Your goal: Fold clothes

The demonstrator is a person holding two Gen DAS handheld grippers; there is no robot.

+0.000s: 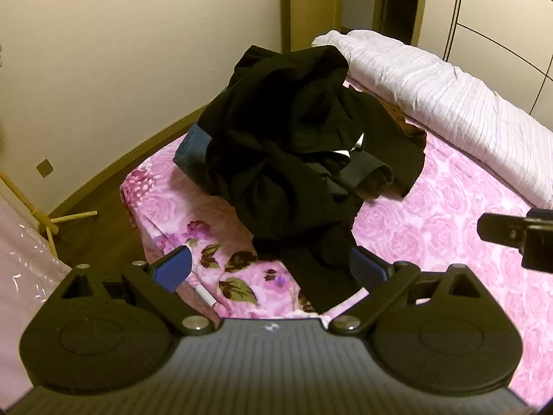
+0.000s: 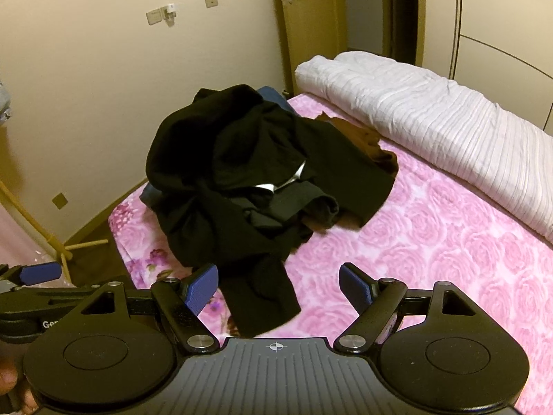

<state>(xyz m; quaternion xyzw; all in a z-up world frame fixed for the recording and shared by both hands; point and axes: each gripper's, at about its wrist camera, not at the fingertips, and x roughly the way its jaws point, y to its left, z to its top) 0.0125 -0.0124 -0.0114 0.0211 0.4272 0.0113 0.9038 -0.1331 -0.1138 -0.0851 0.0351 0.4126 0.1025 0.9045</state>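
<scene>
A heap of black clothes (image 1: 293,145) lies crumpled on the pink rose-patterned bed (image 1: 449,214). A loose black end trails toward me (image 1: 321,269). My left gripper (image 1: 273,268) is open and empty, hovering just above that trailing end. In the right wrist view the same heap (image 2: 255,180) sits ahead, with a brown garment (image 2: 366,141) and a dark blue one (image 2: 273,98) under it. My right gripper (image 2: 278,288) is open and empty over the trailing black end (image 2: 262,297). Part of the right gripper shows in the left wrist view (image 1: 518,235).
A rolled white quilt (image 1: 449,103) lies along the far side of the bed. The bed's edge and wooden floor (image 1: 103,214) are at left, with a wooden rack foot (image 1: 69,218). A white pen (image 1: 205,294) lies on the sheet near my left finger. A door (image 2: 304,17) stands behind.
</scene>
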